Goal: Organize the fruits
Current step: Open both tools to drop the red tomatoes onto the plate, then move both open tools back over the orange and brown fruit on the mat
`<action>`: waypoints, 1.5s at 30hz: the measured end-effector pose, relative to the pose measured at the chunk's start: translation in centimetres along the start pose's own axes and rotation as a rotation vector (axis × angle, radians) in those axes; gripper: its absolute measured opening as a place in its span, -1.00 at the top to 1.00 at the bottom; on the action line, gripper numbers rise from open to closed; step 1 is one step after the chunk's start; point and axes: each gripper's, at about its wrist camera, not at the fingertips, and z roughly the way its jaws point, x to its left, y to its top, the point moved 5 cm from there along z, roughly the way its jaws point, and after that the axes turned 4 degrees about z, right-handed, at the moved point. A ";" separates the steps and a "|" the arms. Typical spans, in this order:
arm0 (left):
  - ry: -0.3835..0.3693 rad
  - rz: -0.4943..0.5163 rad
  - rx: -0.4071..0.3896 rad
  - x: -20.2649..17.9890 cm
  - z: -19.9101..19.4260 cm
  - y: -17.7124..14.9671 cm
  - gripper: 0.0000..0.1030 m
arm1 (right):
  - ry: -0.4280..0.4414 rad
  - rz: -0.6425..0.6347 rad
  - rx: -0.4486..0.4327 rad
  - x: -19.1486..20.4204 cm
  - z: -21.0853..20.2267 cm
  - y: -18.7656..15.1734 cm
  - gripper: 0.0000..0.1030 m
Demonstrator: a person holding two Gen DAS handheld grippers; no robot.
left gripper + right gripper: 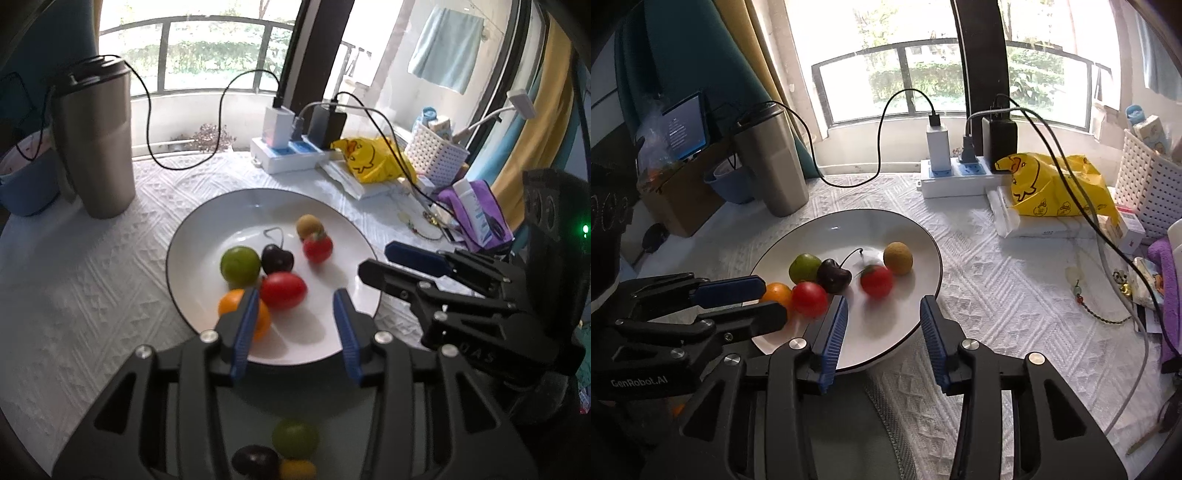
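Landmark: white plate (pixel 207 221), on the textured white tablecloth (pixel 92 295).

Six fruits on the plate:
- green fruit (pixel 240 266), left of centre
- dark cherry (pixel 277 259), touching the green fruit's right side, stem curling toward the far rim
- red tomato (pixel 283 290), just in front of the cherry, touching it
- orange (pixel 232 303), near-left rim, partly behind a blue finger pad
- strawberry-like red fruit (pixel 317 246), right of centre, blurred in the right wrist view
- brown kiwi-like fruit (pixel 309 226), just behind the strawberry, touching it

Left gripper (pixel 295 325): over the plate's near rim, jaws apart, nothing between them. Left pad sits in front of the orange; can't tell if it touches.

Right gripper (pixel 882 332): over the plate's near-right rim, jaws apart, empty. In the left wrist view it comes in from the plate's right side, fingertips at the rim.

Off the plate:
- steel tumbler (pixel 98 144), beyond the plate's far-left edge
- power strip (pixel 284 155) with chargers and cables, behind the plate
- yellow bag (pixel 373 158) and white basket (pixel 436 155), behind-right of the plate
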 end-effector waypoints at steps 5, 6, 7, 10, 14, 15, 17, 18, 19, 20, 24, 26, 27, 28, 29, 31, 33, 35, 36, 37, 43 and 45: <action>0.004 -0.005 -0.027 0.2 -1.5 -0.1 0.15 | -0.007 -0.014 -0.014 0.9 -1.1 0.0 0.16; 0.006 -0.007 -0.036 0.3 -2.1 -0.2 0.14 | -0.008 -0.017 -0.017 1.1 -1.4 0.0 0.16; 0.006 -0.010 -0.042 0.4 -2.4 -0.2 0.14 | -0.009 -0.021 -0.020 1.4 -1.7 0.0 0.17; 0.000 -0.024 -0.065 0.7 -3.6 -0.5 -0.11 | -0.010 -0.035 -0.028 2.4 -2.5 -0.1 0.16; -0.004 -0.048 -0.095 1.4 -5.4 -1.1 -0.41 | -0.011 -0.048 -0.033 3.5 -3.5 -0.6 0.16; 0.003 -0.047 -0.101 1.6 -5.9 -1.4 -0.41 | -0.011 -0.051 -0.035 3.8 -3.7 -0.7 0.16; 0.007 -0.050 -0.110 1.8 -6.6 -1.8 -0.41 | -0.011 -0.058 -0.038 4.4 -4.2 -1.0 0.16; 0.009 -0.053 -0.115 2.0 -7.1 -2.2 -0.41 | -0.011 -0.062 -0.038 4.8 -4.3 -1.1 0.16; 0.011 -0.055 -0.117 2.2 -7.4 -2.5 -0.41 | -0.012 -0.066 -0.038 5.1 -4.5 -1.3 0.16; 0.013 -0.057 -0.118 2.3 -7.7 -2.8 -0.41 | -0.012 -0.070 -0.036 5.4 -4.6 -1.6 0.16; 0.023 -0.075 -0.121 3.4 -8.8 -4.4 -0.41 | -0.011 -0.082 -0.028 6.8 -4.9 -2.6 0.16; 0.034 -0.078 -0.122 3.7 -9.2 -4.9 -0.41 | -0.012 -0.087 -0.023 7.4 -5.0 -3.2 0.16; 0.042 -0.076 -0.124 4.0 -9.4 -5.3 -0.41 | -0.012 -0.088 -0.021 7.7 -5.1 -3.4 0.16; 0.049 -0.077 -0.128 4.2 -9.7 -5.6 -0.41 | -0.012 -0.088 -0.018 8.0 -5.2 -3.7 0.16; 0.051 -0.080 -0.130 4.4 -10.0 -6.0 -0.41 | -0.011 -0.088 -0.016 8.3 -5.2 -3.9 0.16; 0.052 -0.092 -0.132 4.9 -10.5 -6.7 -0.41 | -0.011 -0.095 -0.009 8.9 -5.3 -4.5 0.16; 0.054 -0.100 -0.130 5.3 -10.8 -7.5 -0.41 | -0.014 -0.103 -0.001 9.5 -5.4 -5.1 0.16; 0.053 -0.105 -0.127 5.5 -10.9 -8.1 -0.41 | -0.014 -0.109 0.007 10.0 -5.4 -5.7 0.16; 0.052 -0.109 -0.123 5.6 -10.9 -8.6 -0.41 | -0.015 -0.111 0.010 10.2 -5.4 -5.9 0.16; 0.051 -0.110 -0.122 5.6 -11.0 -8.9 -0.41 | -0.015 -0.112 0.012 10.3 -5.4 -6.1 0.16; 0.046 -0.111 -0.107 5.5 -11.0 -10.5 -0.41 | -0.013 -0.111 0.022 10.9 -5.3 -7.3 0.16; 0.042 -0.109 -0.103 5.3 -10.9 -10.9 -0.41 | -0.010 -0.111 0.025 11.0 -5.3 -7.8 0.16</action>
